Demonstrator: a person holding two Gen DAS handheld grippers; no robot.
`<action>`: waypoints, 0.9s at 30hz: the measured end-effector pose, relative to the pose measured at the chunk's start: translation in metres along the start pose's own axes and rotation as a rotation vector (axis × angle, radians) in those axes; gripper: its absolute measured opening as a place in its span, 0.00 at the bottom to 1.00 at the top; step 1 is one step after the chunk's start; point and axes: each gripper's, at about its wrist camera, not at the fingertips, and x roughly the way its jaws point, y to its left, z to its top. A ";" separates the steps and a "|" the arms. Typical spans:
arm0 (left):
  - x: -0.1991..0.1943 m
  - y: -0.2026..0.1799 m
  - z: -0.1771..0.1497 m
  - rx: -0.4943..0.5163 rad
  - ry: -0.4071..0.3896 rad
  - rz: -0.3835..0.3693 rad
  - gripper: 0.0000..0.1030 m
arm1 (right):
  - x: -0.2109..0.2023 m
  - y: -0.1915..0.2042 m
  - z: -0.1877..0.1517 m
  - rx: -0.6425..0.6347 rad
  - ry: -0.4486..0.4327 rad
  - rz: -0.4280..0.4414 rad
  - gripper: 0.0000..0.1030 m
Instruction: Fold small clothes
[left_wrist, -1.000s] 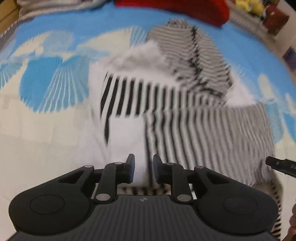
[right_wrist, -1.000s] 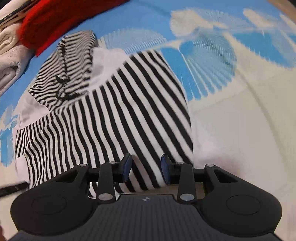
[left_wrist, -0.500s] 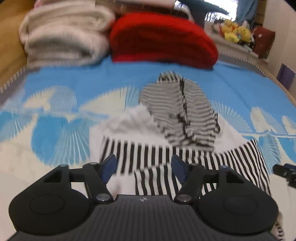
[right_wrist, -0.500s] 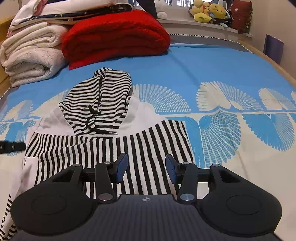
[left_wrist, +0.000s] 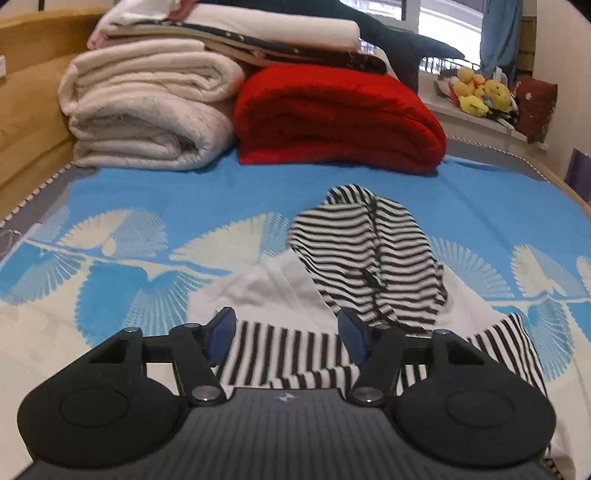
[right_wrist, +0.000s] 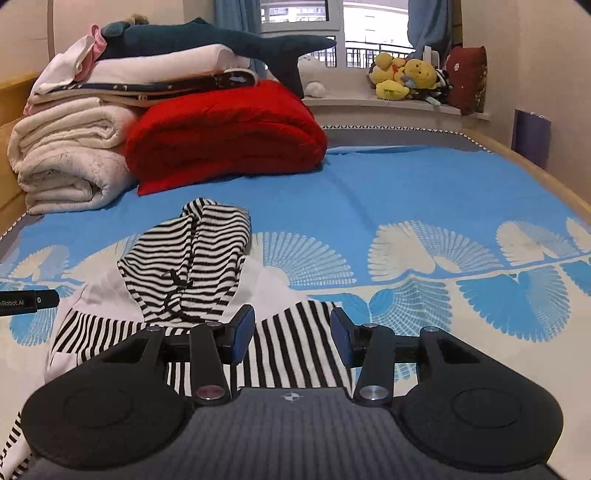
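Lying flat on the blue bedspread (right_wrist: 406, 192), the striped hoodie (left_wrist: 291, 354) has its sleeves folded across the body and its hood (right_wrist: 192, 258) spread out toward the far end of the bed. Both grippers hang above its near edge, tilted down at it. On the left gripper (left_wrist: 282, 332) the jaws have just been closing a little yet stand apart, blue pads bare, with nothing between them; the cloth lies below. The right gripper (right_wrist: 291, 332) has had its jaws opening; they too stand apart and empty, clear of the stripes underneath. In the right wrist view the tip of the left gripper pokes in at the left edge, beside the hoodie's white shoulder. Beyond the hood sit a folded red blanket (left_wrist: 332, 118) and, touching it, a stack of cream blankets (left_wrist: 147, 110) with more bedding on top. Yellow plush toys (right_wrist: 402, 77) crowd the windowsill
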 end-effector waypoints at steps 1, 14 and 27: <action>0.000 0.002 0.001 -0.006 -0.006 0.004 0.51 | -0.002 0.000 0.001 -0.004 -0.005 -0.003 0.46; 0.054 0.024 0.039 -0.008 0.012 -0.025 0.18 | 0.003 -0.021 0.013 0.013 0.032 -0.041 0.41; 0.234 0.002 0.143 -0.113 0.143 -0.100 0.19 | 0.040 -0.031 0.009 0.045 0.142 -0.017 0.20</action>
